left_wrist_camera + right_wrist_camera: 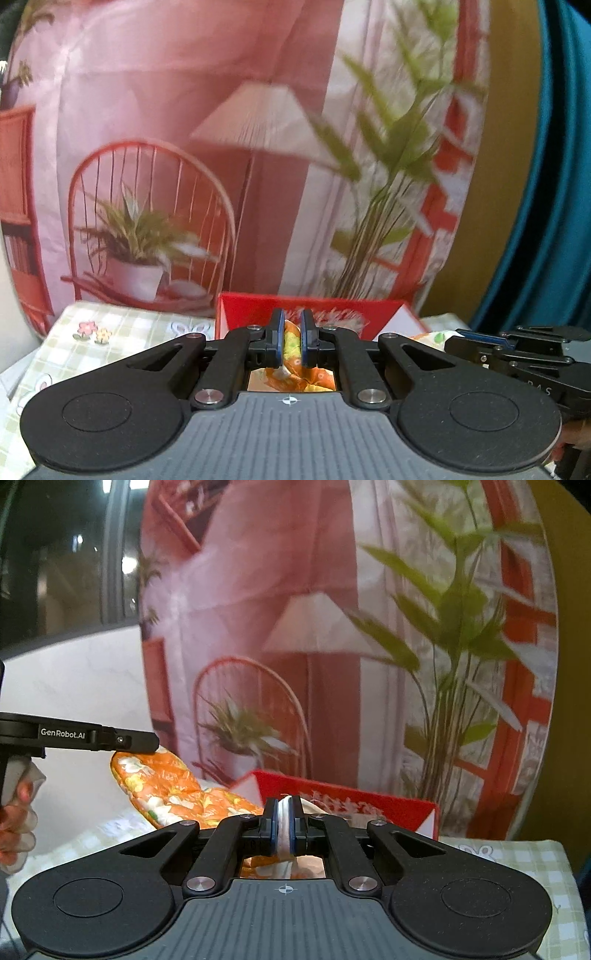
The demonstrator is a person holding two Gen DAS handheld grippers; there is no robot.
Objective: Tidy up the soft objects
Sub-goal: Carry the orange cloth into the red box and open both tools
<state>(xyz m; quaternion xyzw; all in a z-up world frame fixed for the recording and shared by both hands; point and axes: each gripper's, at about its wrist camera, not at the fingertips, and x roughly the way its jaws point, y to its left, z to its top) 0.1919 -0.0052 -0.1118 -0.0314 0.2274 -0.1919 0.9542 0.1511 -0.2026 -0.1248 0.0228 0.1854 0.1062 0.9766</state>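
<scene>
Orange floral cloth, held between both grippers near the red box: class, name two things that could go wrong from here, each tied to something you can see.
1. The left gripper and the right gripper each pinch only a thin edge of the orange floral cloth, so a tug could pull it free.
2. The hanging cloth sags close to the red box and could catch on its rim or knock it across the checked tablecloth.
</scene>
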